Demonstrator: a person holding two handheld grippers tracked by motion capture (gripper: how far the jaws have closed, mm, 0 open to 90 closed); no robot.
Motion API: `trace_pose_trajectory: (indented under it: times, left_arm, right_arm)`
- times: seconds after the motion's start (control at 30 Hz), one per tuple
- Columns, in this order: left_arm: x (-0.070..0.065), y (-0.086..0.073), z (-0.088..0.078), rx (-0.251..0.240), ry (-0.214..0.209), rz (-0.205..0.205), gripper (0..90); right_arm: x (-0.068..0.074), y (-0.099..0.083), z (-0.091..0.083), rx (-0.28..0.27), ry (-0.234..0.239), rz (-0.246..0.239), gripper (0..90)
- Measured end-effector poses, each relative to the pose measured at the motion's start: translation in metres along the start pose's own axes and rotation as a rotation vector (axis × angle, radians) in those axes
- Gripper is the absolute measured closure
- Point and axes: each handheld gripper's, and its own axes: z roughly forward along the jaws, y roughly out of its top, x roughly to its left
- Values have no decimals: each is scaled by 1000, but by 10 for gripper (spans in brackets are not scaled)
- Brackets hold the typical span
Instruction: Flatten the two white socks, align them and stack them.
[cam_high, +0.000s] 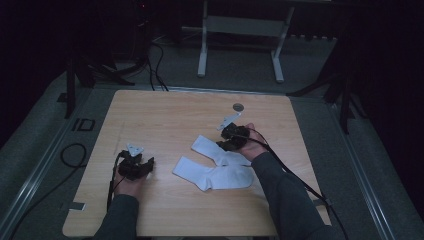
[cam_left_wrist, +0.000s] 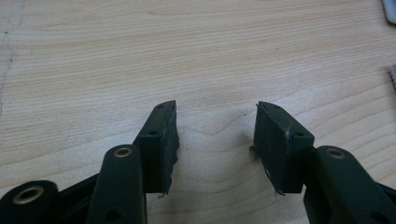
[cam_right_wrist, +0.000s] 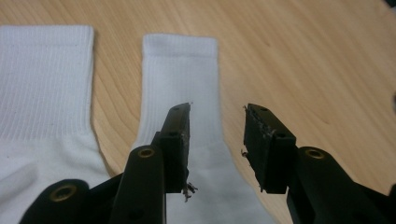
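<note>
Two white socks lie side by side on the wooden table (cam_high: 165, 110). The farther sock (cam_high: 210, 147) (cam_right_wrist: 187, 79) lies under my right gripper (cam_high: 226, 144) (cam_right_wrist: 217, 109), whose jaws stand open just above it, straddling its edge with nothing pinched. The nearer sock (cam_high: 215, 176) (cam_right_wrist: 42, 112) lies beside it, cuff pointing the same way. My left gripper (cam_high: 142, 166) (cam_left_wrist: 216, 105) rests to the left of the socks, open over bare wood, with nothing between its pads.
A small round metal disc (cam_high: 238, 106) sits near the table's far edge. Black cables (cam_high: 75, 155) trail on the grey floor at the left. A white stand (cam_high: 240, 27) is behind the table. Sock edges (cam_left_wrist: 390, 9) show at the far right of the left gripper view.
</note>
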Motion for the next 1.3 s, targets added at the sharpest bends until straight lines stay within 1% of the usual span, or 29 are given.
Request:
trace_pose_trajectory:
  times: [0.17, 0.27, 0.3, 0.4, 0.43, 0.53, 0.63, 0.67, 0.7, 0.73, 0.77, 0.83, 0.9, 0.97, 1.03, 1.07, 1.13, 1.23, 1.3]
  left_arm:
    - [0, 0, 0, -1, 1, -1, 497]
    - [0, 0, 0, -1, 1, -1, 497]
    - [0, 0, 0, -1, 1, -1, 497]
    - [0, 0, 0, -1, 1, -1, 497]
    - [0, 0, 0, -1, 1, -1, 497]
    - [0, 0, 0, 0, 1, -1, 497]
    - [0, 0, 0, 0, 0, 0, 497]
    - [0, 0, 0, 0, 0, -1, 497]
    - [0, 0, 0, 0, 0, -1, 497]
    - [0, 0, 0, 0, 0, -1, 497]
    - [0, 0, 0, 0, 0, -1, 497]
    - [0, 0, 0, 0, 0, 0, 497]
    - [0, 0, 0, 0, 0, 0, 497]
    - [0, 0, 0, 0, 0, 0, 496]
    - [0, 0, 0, 0, 0, 0, 497]
    - [0, 0, 0, 0, 0, 0, 497]
    - [0, 0, 0, 1, 0, 1, 496]
    - [0, 0, 0, 0, 0, 1, 496]
    - [0, 0, 0, 1, 0, 1, 496]
  right_arm:
    - [6, 3, 19, 33, 27, -21, 598]
    - [7, 5, 26, 32, 47, -10, 580]
    - [6, 6, 33, 48, 57, 1, 564]
    - [6, 8, 42, 71, 66, 4, 528]
    - [6, 8, 42, 71, 66, 4, 528]
    - [5, 9, 54, 91, 91, 11, 494]
    - [0, 5, 65, 129, 117, 54, 463]
    - [-2, 4, 66, 120, 136, 86, 472]
    - [-3, 4, 66, 118, 137, 86, 492]
    - [-3, 4, 66, 123, 136, 77, 533]
    - [-3, 5, 65, 127, 139, 70, 603]
    - [-4, 5, 64, 130, 138, 65, 702]
    - [-6, 4, 64, 132, 121, 63, 803]
    - [-7, 4, 63, 133, 112, 51, 820]
    - [-7, 5, 62, 148, 83, 19, 826]
    - [-8, 5, 61, 154, 76, 15, 826]
    - [-12, 5, 57, 152, 71, 24, 826]
    - [-16, 7, 45, 135, 58, 16, 826]
    - [-17, 10, 32, 106, 51, 5, 826]
